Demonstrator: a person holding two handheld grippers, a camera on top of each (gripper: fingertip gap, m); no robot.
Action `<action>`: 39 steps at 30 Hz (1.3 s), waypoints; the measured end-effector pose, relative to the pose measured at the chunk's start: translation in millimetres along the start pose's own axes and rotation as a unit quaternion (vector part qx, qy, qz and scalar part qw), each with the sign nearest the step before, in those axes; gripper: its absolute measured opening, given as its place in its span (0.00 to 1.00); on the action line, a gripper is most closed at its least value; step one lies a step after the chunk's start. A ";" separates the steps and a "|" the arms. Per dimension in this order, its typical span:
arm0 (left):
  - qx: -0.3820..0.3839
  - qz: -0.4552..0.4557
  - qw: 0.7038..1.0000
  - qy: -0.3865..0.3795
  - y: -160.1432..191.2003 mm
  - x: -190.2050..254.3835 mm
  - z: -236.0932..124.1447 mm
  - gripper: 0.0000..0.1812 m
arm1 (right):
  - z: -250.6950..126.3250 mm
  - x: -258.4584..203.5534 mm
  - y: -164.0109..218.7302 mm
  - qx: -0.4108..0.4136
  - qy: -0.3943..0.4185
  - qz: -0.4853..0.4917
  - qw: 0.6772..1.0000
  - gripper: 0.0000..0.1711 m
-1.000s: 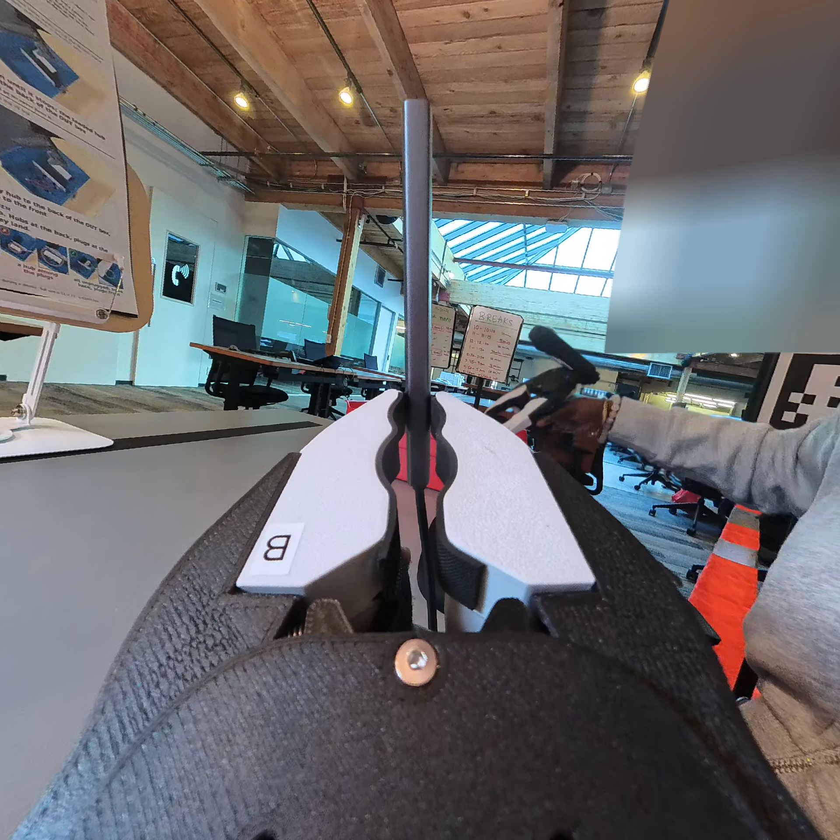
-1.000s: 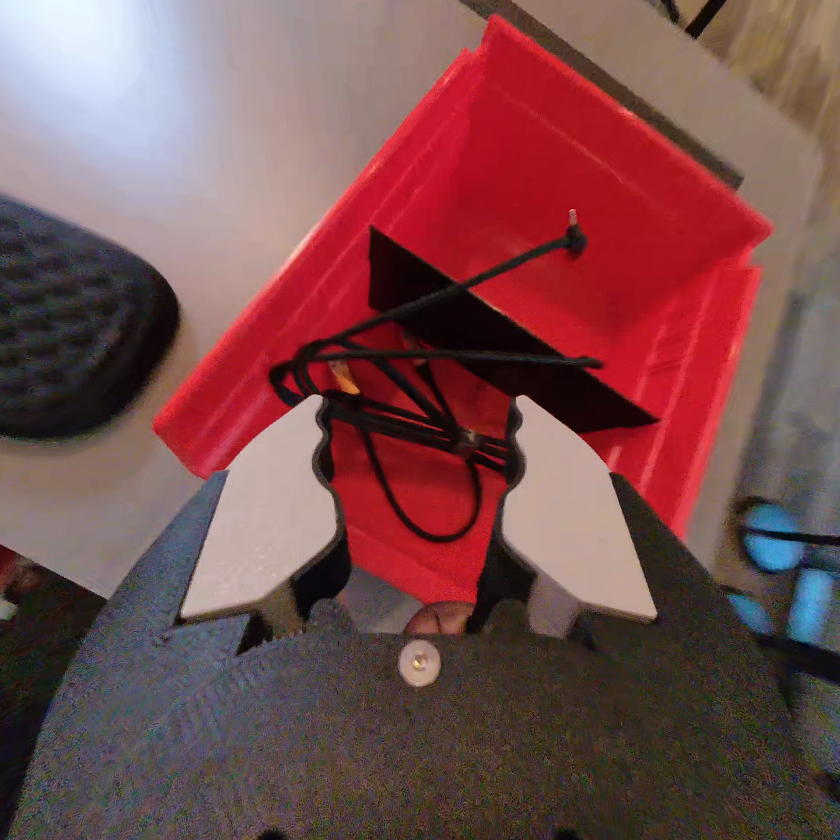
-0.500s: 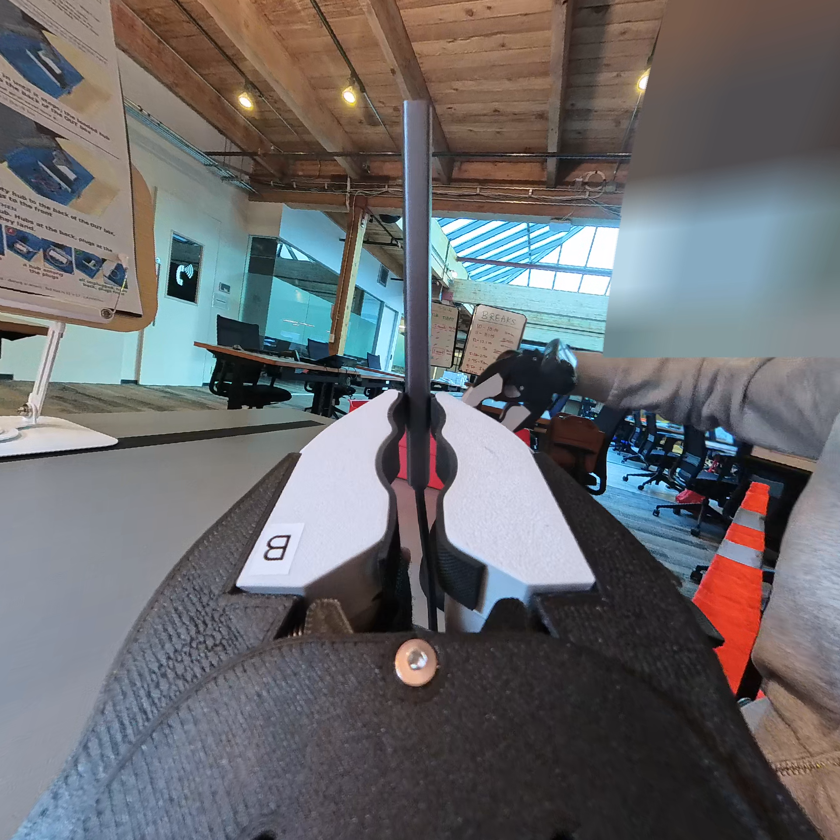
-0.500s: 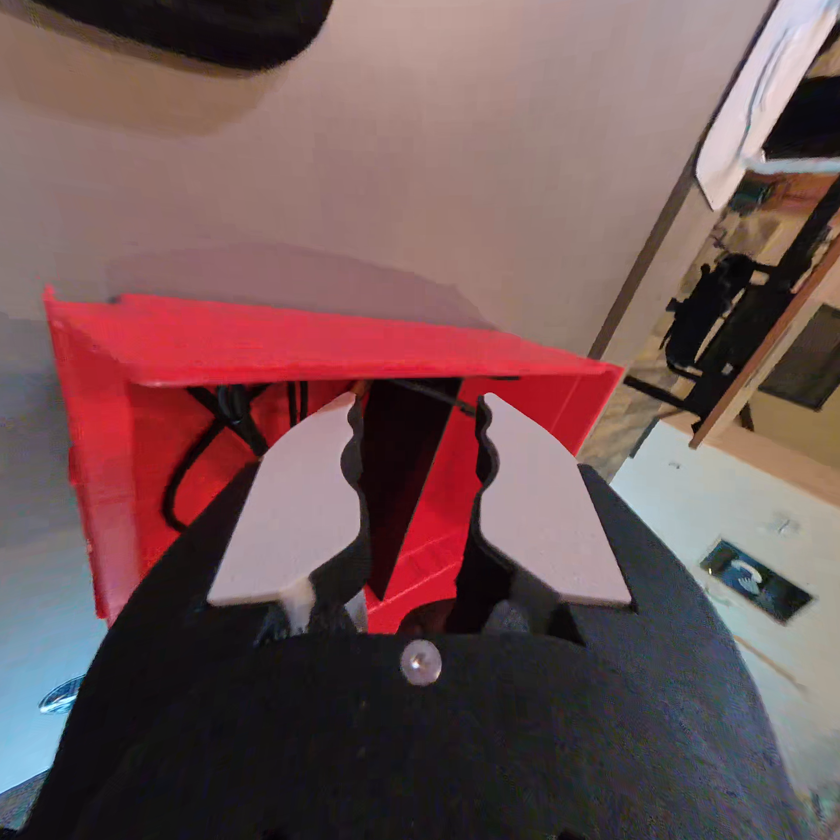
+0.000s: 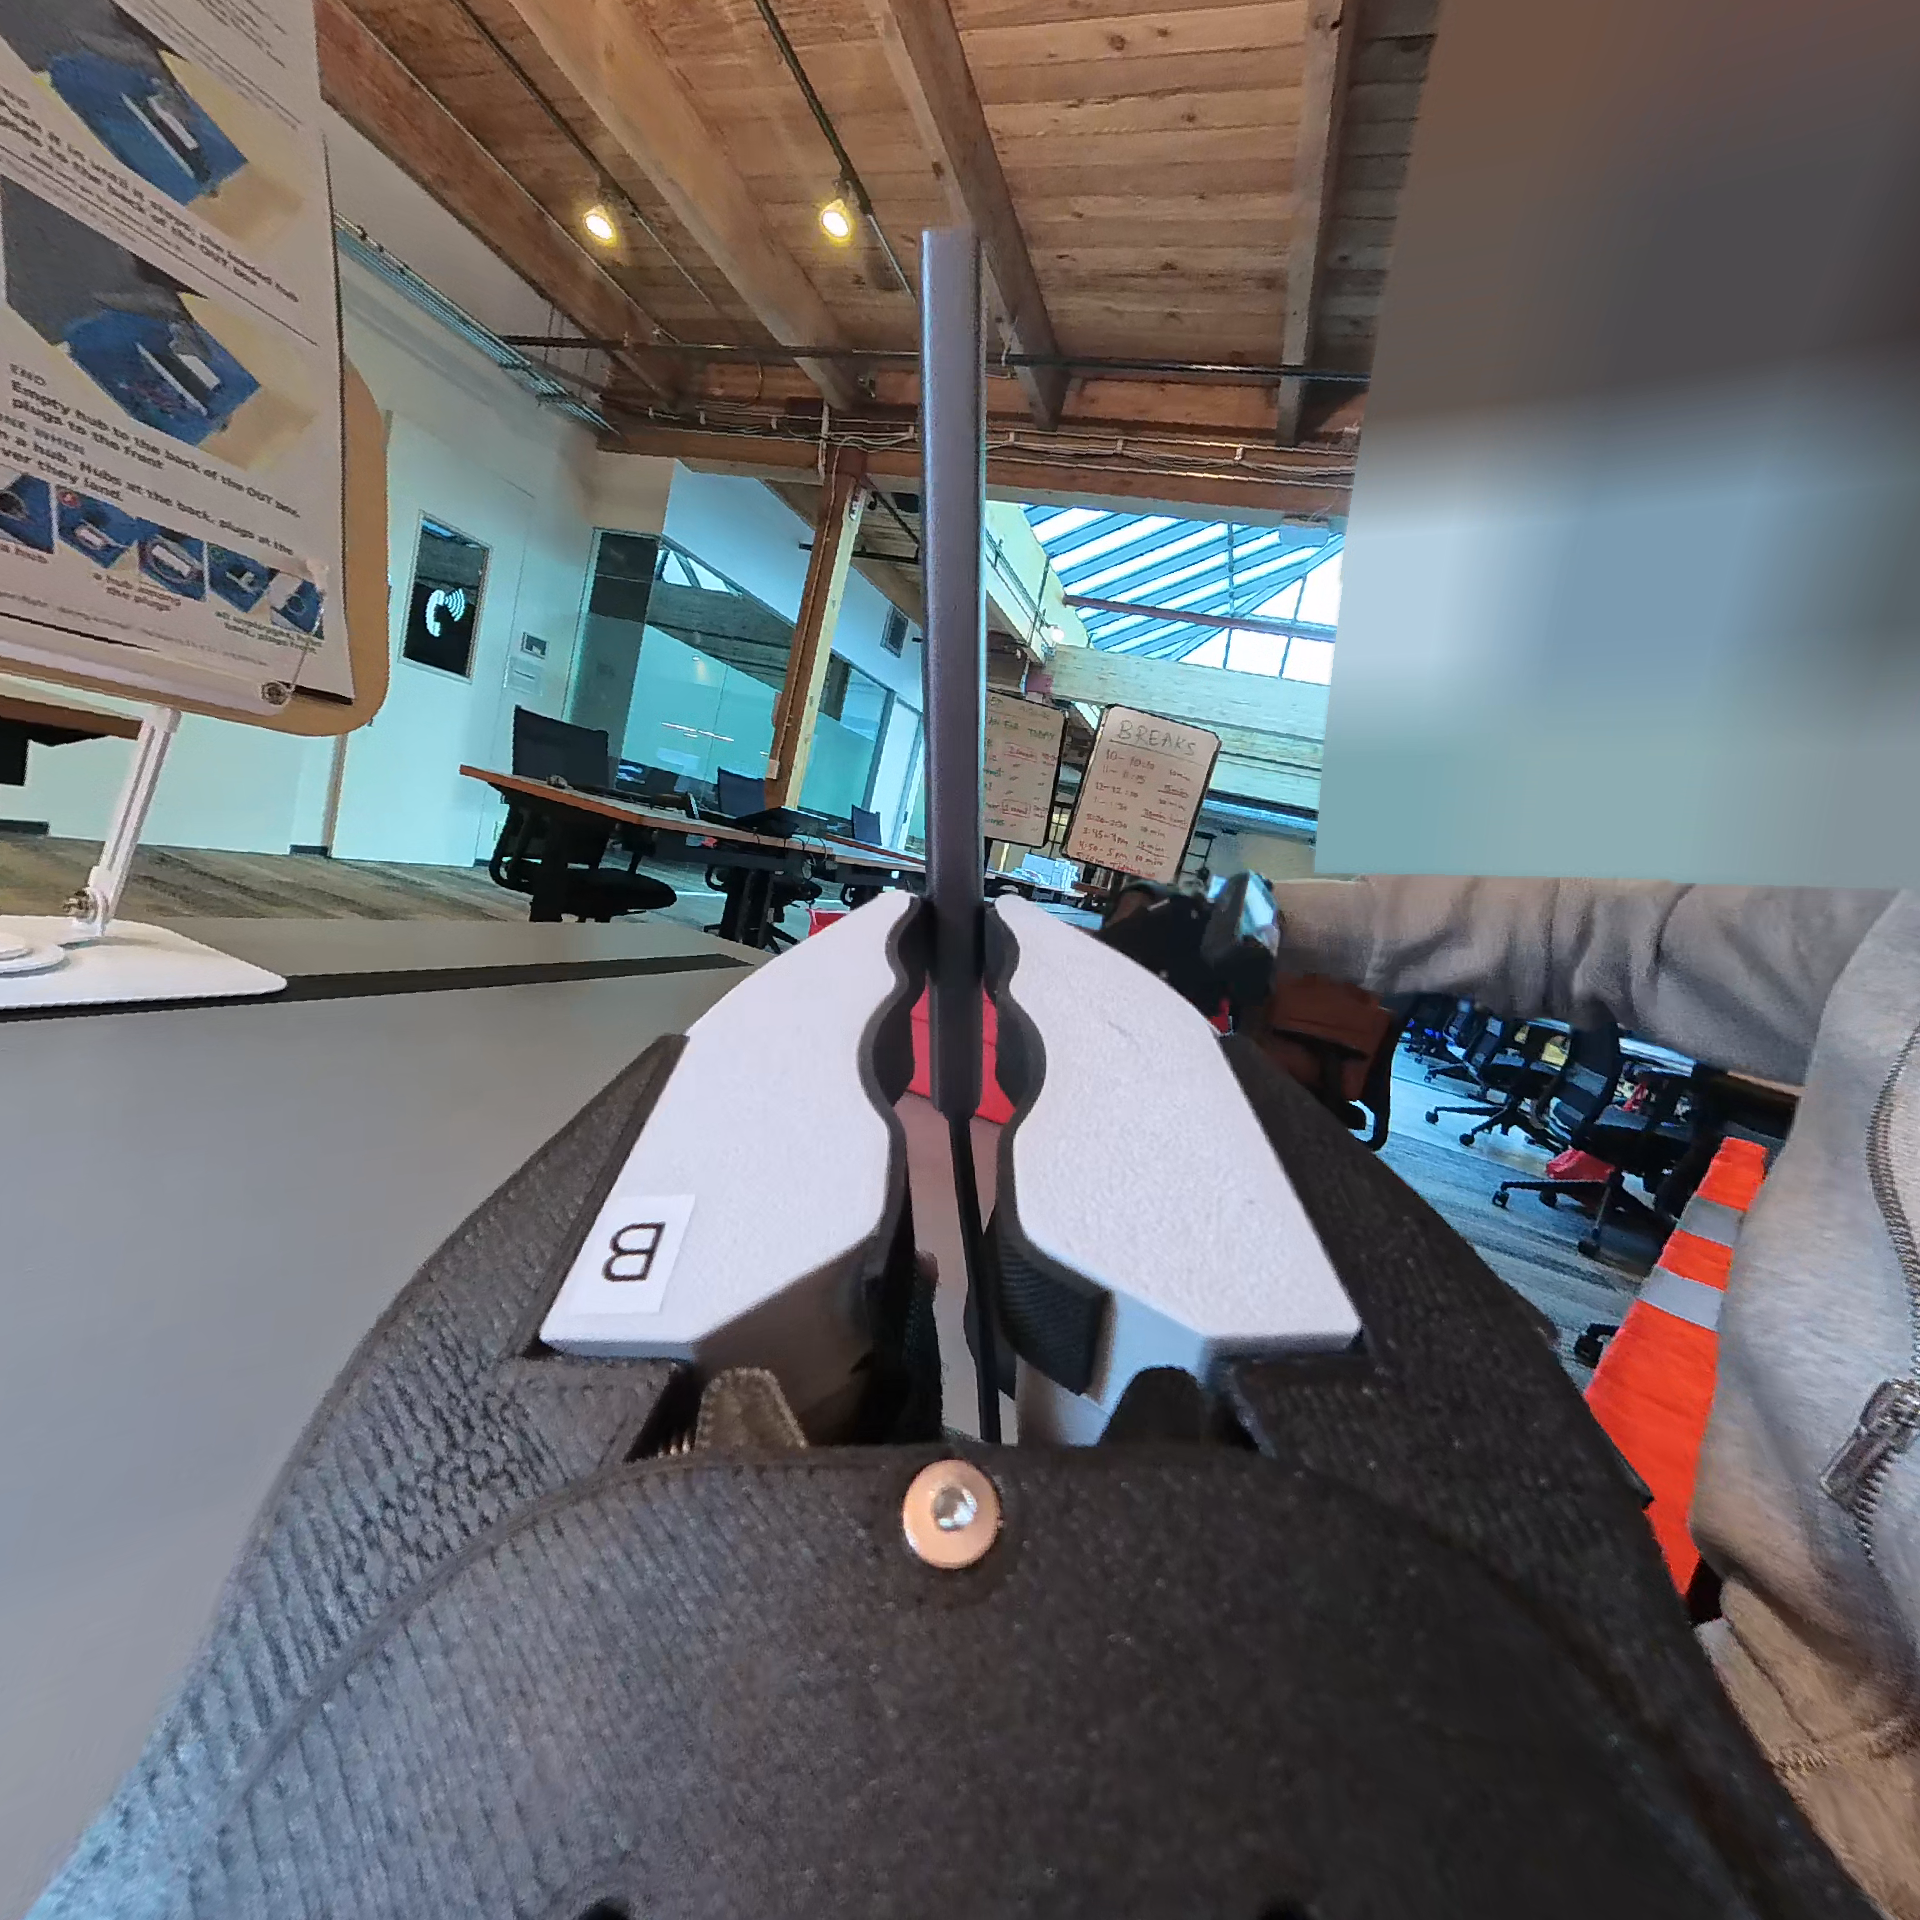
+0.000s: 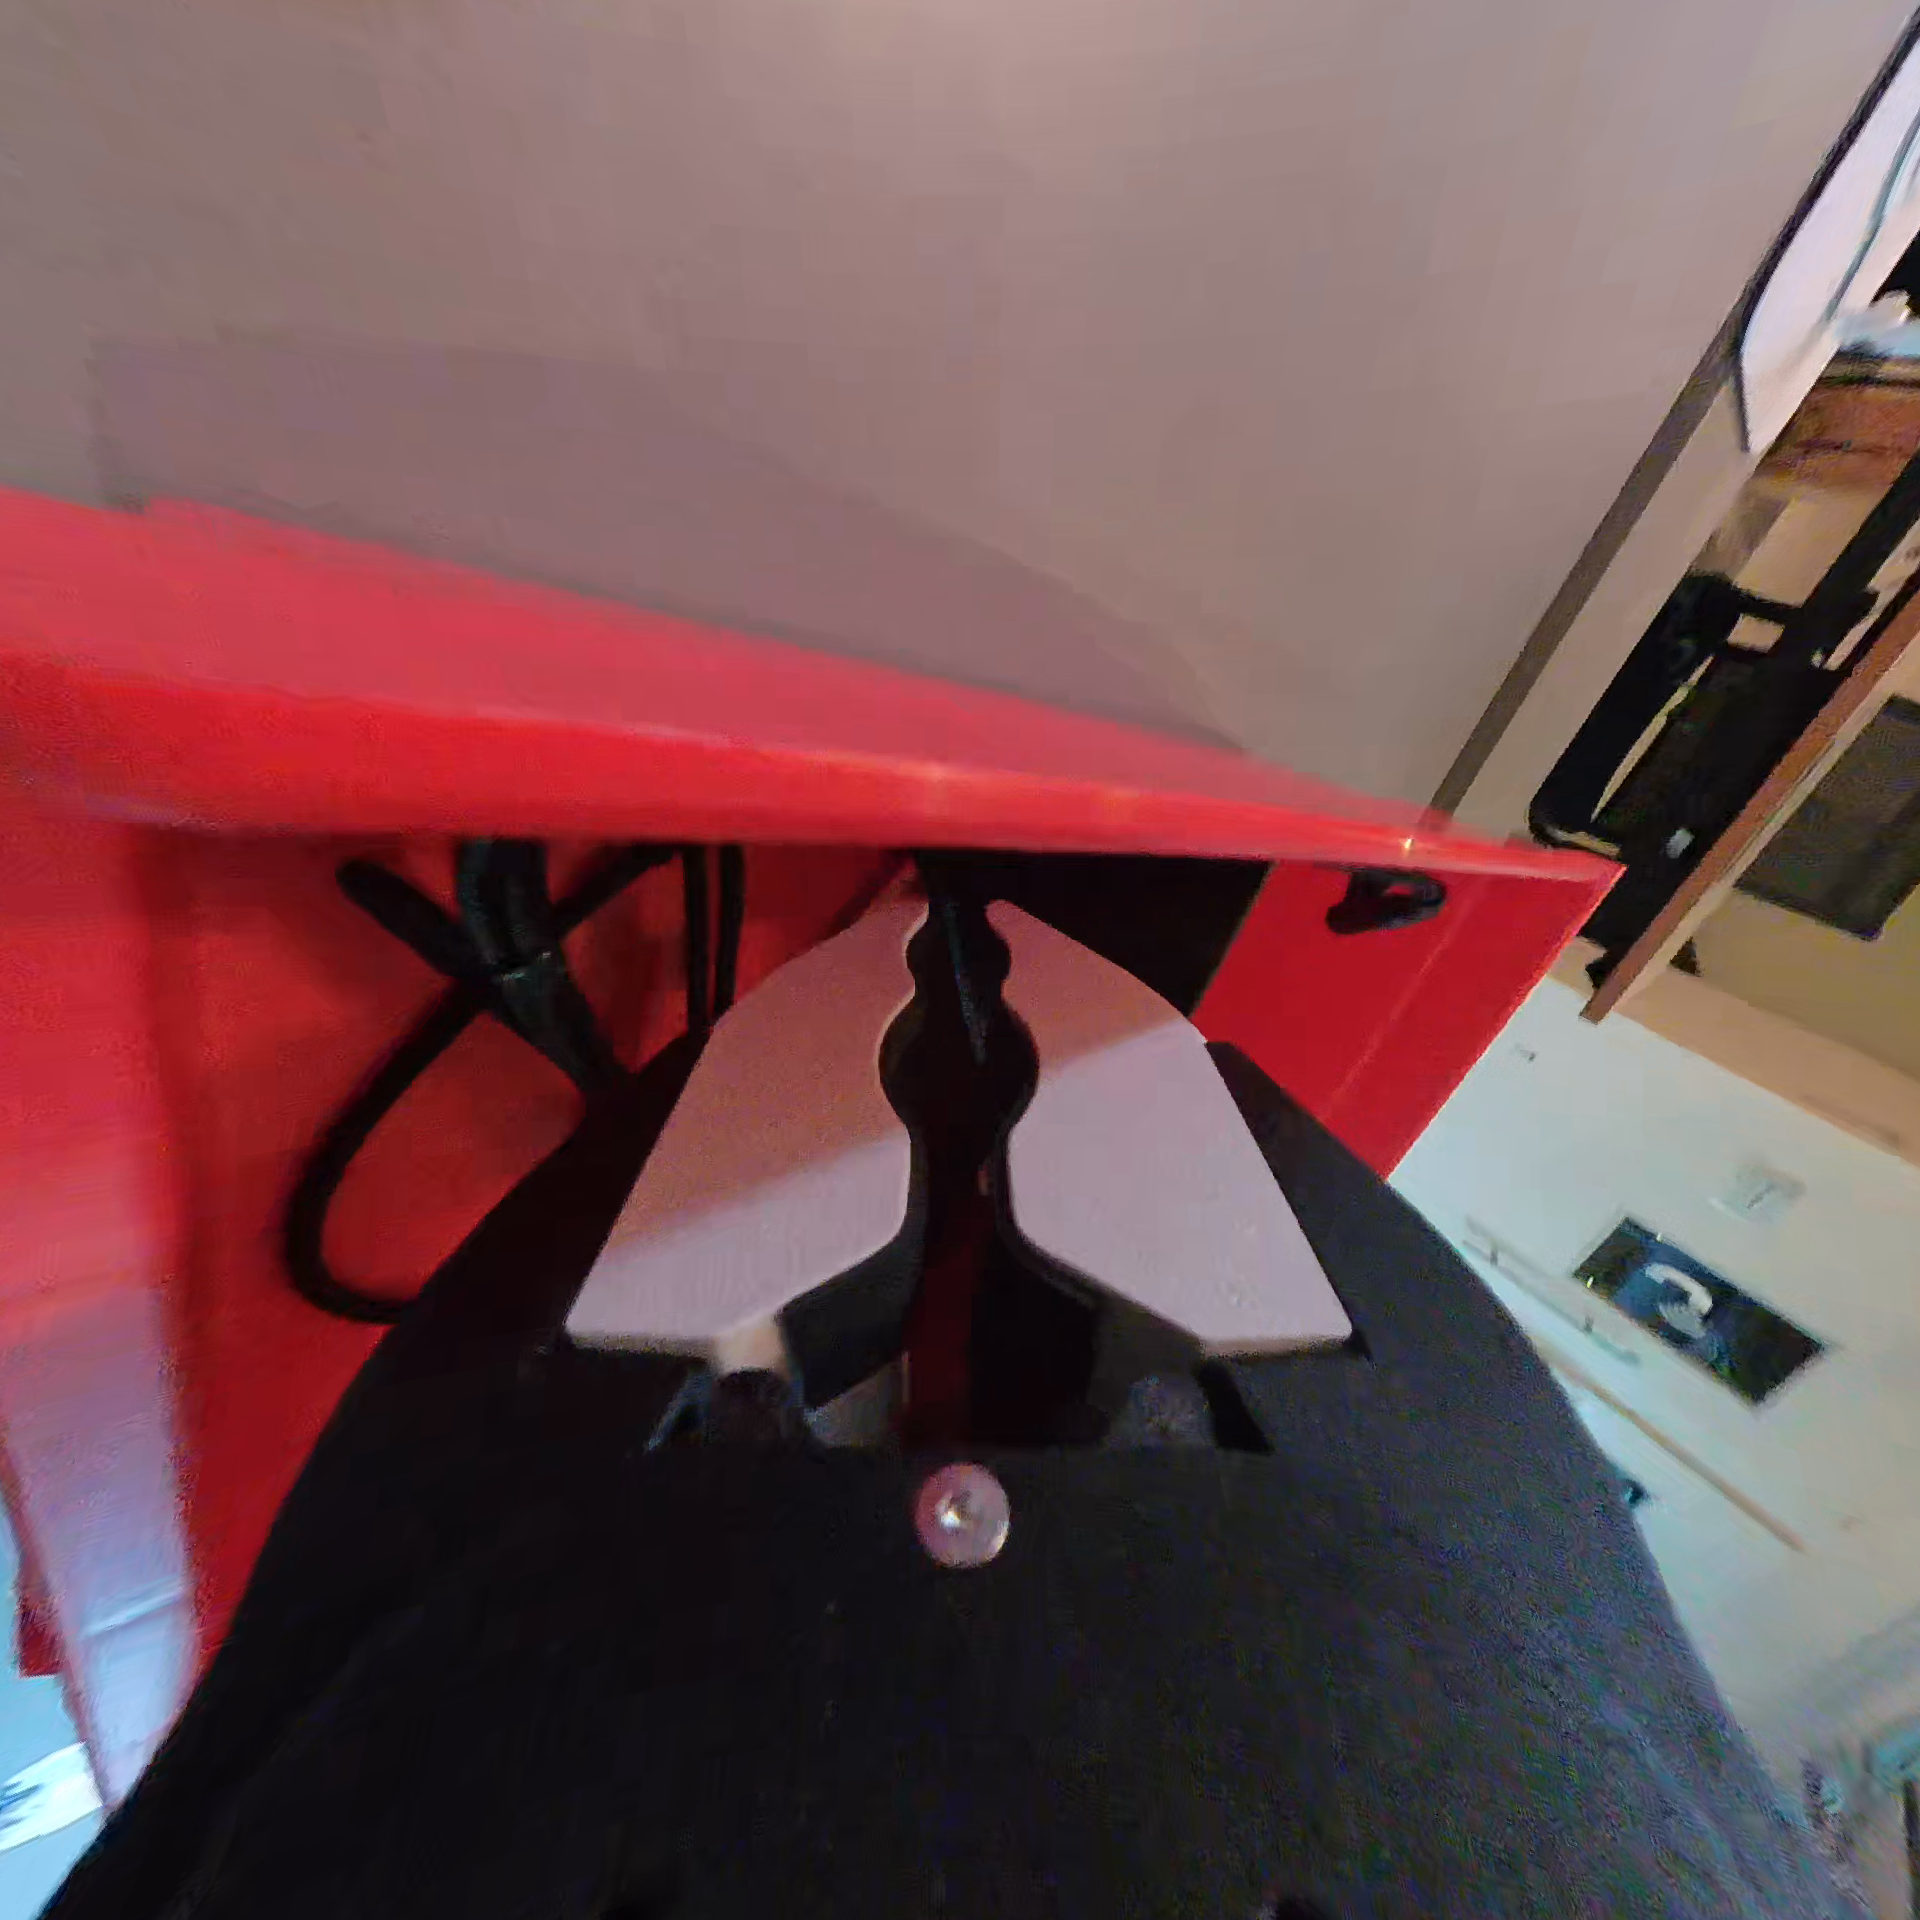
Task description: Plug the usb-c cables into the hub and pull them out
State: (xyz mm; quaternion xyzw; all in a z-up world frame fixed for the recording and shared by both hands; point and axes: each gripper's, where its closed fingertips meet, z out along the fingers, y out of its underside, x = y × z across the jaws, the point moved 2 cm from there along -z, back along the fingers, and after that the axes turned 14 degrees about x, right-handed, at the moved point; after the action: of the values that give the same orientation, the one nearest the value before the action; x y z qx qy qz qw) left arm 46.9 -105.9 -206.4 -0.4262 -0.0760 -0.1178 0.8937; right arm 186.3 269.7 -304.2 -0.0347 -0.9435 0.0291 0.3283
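My left gripper (image 5: 951, 925) is shut on the dark grey hub (image 5: 951, 623), which stands upright and edge-on between the fingers; its thin black lead (image 5: 977, 1247) runs down behind them. My right gripper (image 6: 956, 925) reaches into the red bin (image 6: 727, 769) and is shut on a black usb-c cable (image 6: 961, 987) next to the black divider (image 6: 1195, 914). A bundle of black cables (image 6: 520, 966) lies in the bin to its left. Another black cable end (image 6: 1382, 899) shows at the bin's right wall. The right gripper also shows, blurred, in the left wrist view (image 5: 1236, 914).
The grey table (image 5: 312, 1143) stretches to the left. An instruction sheet (image 5: 156, 364) on a white stand (image 5: 125, 971) is at the far left. A person's grey sleeve (image 5: 1558, 956) reaches across at right. An orange cone (image 5: 1683, 1330) stands on the floor. Tip to tip, the grippers are about 40 centimetres apart.
My right gripper has dropped low into the red bin and its fingers have closed from wide open onto a black cable. The left gripper holds the hub still.
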 end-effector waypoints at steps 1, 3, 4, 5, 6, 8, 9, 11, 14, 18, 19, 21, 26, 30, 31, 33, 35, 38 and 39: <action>0.000 -0.002 1.000 0.000 0.1 -0.3 0.0 0.06 | -1.9 -5.3 3.3 -0.016 0.009 0.019 1.000 0.03; -0.001 -0.005 1.000 -0.001 0.3 -1.0 0.1 0.06 | -8.5 -17.9 9.6 -0.049 0.016 0.102 0.993 0.03; -0.001 -0.006 1.000 -0.001 0.4 -1.0 0.1 0.06 | -12.1 -26.2 10.8 -0.055 0.008 0.167 0.984 0.04; -0.001 -0.006 1.000 -0.001 0.3 -0.9 0.0 0.06 | -14.4 -32.9 9.5 -0.046 0.002 0.234 0.971 0.05; -0.001 -0.006 1.000 0.000 0.2 -0.7 0.1 0.06 | -15.2 -38.4 6.6 -0.025 -0.004 0.296 0.955 0.06; -0.002 -0.006 1.000 0.001 0.4 -0.4 0.1 0.06 | -11.6 -51.1 1.7 0.020 -0.038 0.405 0.913 0.06; -0.002 -0.005 1.000 0.001 0.6 -0.3 0.1 0.06 | -8.9 -55.9 1.5 0.033 -0.050 0.440 0.896 0.06; -0.002 -0.003 1.000 0.001 0.6 -0.2 0.1 0.06 | -9.0 -53.6 0.8 0.061 -0.047 0.476 0.876 0.07; -0.001 0.001 1.000 0.000 0.4 0.2 -0.2 0.06 | -17.1 -46.4 -2.1 0.090 -0.071 0.519 0.847 0.12; -0.001 0.001 1.000 0.000 0.3 0.2 -0.2 0.06 | -44.8 -8.9 -3.8 0.166 -0.037 0.584 0.794 0.21; -0.001 -0.001 1.000 -0.001 0.2 -0.2 -0.1 0.06 | -48.1 1.0 -2.7 0.184 -0.020 0.622 0.760 0.21; -0.001 -0.005 1.000 -0.001 0.2 -0.8 -0.1 0.06 | -44.1 12.0 0.1 0.210 -0.014 0.726 0.654 0.23; 0.002 -0.002 1.000 0.000 -0.5 0.0 -0.5 0.06 | -18.8 18.2 -7.1 0.291 -0.072 0.846 0.441 0.26; 0.002 -0.004 1.000 0.000 -0.7 -0.4 -0.5 0.06 | -12.4 31.2 -5.6 0.369 -0.083 0.873 0.308 0.21; 0.002 -0.004 1.000 0.000 -0.7 -0.4 -0.5 0.06 | -9.5 31.4 -6.0 0.376 -0.089 0.875 0.292 0.19; 0.003 -0.005 1.000 0.000 -0.9 -0.5 -0.6 0.06 | -3.8 28.4 -5.5 0.370 -0.088 0.881 0.283 0.11; 0.004 -0.005 1.000 0.000 -1.2 -0.3 -0.6 0.06 | -4.7 31.8 -7.7 0.373 -0.081 0.873 0.302 0.03; 0.004 -0.004 1.000 0.001 -1.5 0.0 -0.6 0.06 | -11.4 33.3 -10.6 0.359 -0.043 0.851 0.381 0.02; 0.005 -0.004 1.000 0.001 -1.7 0.1 -0.7 0.06 | -17.6 35.4 -11.7 0.361 -0.028 0.841 0.402 0.02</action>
State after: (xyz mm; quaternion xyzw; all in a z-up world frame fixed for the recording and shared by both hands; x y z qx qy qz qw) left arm 46.6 -107.4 -205.5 -0.4214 -0.0772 -0.1212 0.8954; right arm 169.0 261.6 -267.7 -0.6885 -0.3487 0.6290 0.0934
